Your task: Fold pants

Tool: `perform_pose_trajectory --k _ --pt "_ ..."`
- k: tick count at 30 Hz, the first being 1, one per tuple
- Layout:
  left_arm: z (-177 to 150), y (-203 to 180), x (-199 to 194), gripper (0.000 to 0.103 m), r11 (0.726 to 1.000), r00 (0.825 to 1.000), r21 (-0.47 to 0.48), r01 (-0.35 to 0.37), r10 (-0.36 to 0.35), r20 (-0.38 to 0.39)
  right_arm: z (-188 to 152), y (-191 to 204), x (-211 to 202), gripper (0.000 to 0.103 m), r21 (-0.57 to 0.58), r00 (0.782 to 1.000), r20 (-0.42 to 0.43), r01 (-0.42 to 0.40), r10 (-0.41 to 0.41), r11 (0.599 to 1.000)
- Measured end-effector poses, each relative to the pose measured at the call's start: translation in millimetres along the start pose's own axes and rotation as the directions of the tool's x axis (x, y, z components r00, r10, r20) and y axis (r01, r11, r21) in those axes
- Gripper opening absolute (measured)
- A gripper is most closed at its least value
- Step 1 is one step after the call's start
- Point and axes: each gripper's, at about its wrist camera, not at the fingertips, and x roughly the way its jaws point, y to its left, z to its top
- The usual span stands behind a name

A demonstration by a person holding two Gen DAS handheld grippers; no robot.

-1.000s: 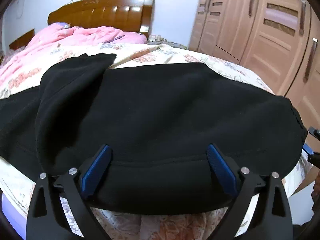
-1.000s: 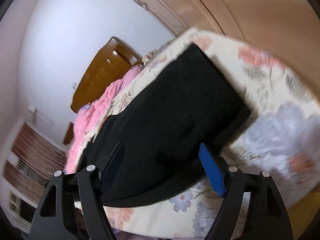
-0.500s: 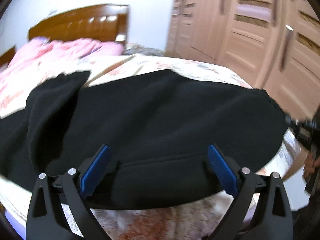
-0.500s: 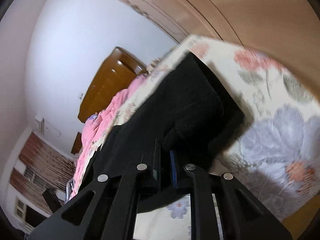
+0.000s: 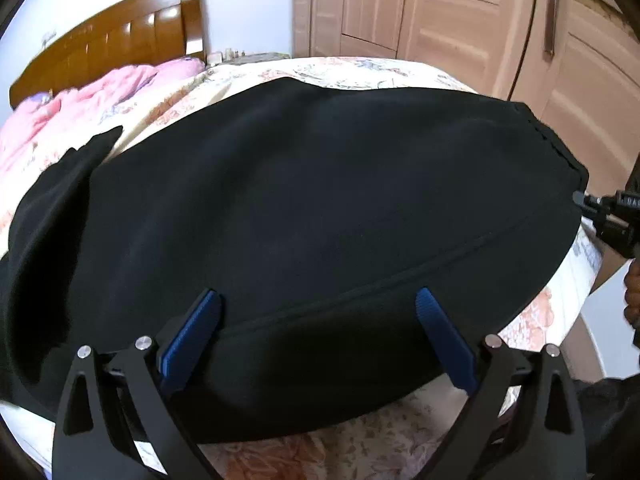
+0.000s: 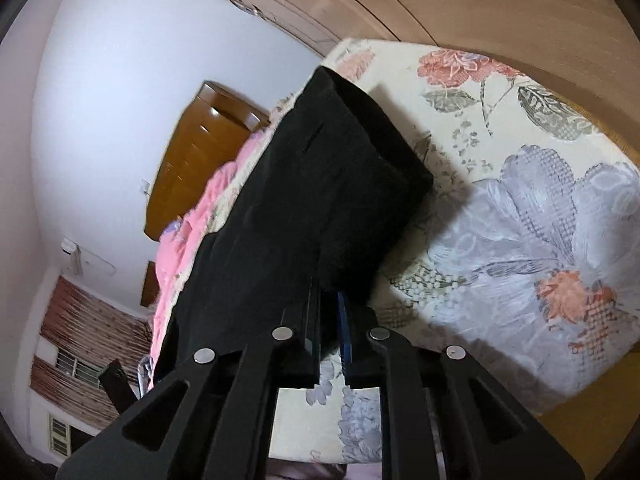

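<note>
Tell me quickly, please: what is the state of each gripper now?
Left gripper: open, fingers astride the near edge of the black pants, not gripping.
Right gripper: shut on the pants' edge.

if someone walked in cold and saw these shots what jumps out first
The black pants dominate, spread wide across the floral bedsheet and filling most of the left wrist view. Next, the right hand-held gripper is shut on the pants' corner at the bed's edge, while the left hand-held gripper sits open over the near hem. Behind, a pink quilt is heaped by the wooden headboard.
</note>
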Motion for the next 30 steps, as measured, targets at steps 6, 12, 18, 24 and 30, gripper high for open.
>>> perform_pose_trajectory --k 6,12,18,24,30 --pt "23.9 0.4 -38.5 0.097 0.991 0.989 -0.064 0.114 -0.107 0.097 13.1 28.4 -38.4 0.016 -0.109 0.991 0.101 0.104 -0.093 0.989" --pt "52.3 -30.5 16.6 0.097 0.994 0.994 0.022 0.104 -0.105 0.022 30.3 78.6 23.6 0.065 -0.352 0.996 0.047 0.086 -0.075 0.932" --pt "46.6 -40.0 36.0 0.101 0.996 0.998 0.060 0.069 -0.069 0.001 15.3 102.4 53.2 0.099 -0.530 0.990 0.017 0.129 -0.142 0.838" --pt "70.7 8.8 29.6 0.101 0.994 0.998 -0.098 0.057 -0.058 -0.009 20.7 126.9 66.0 0.099 -0.615 0.989 -0.001 0.115 -0.147 0.780" --pt "63.2 24.6 0.9 0.101 0.997 1.000 -0.078 0.003 -0.003 0.005 9.6 120.5 94.9 0.099 -0.661 0.936 -0.063 0.222 -0.348 0.717"
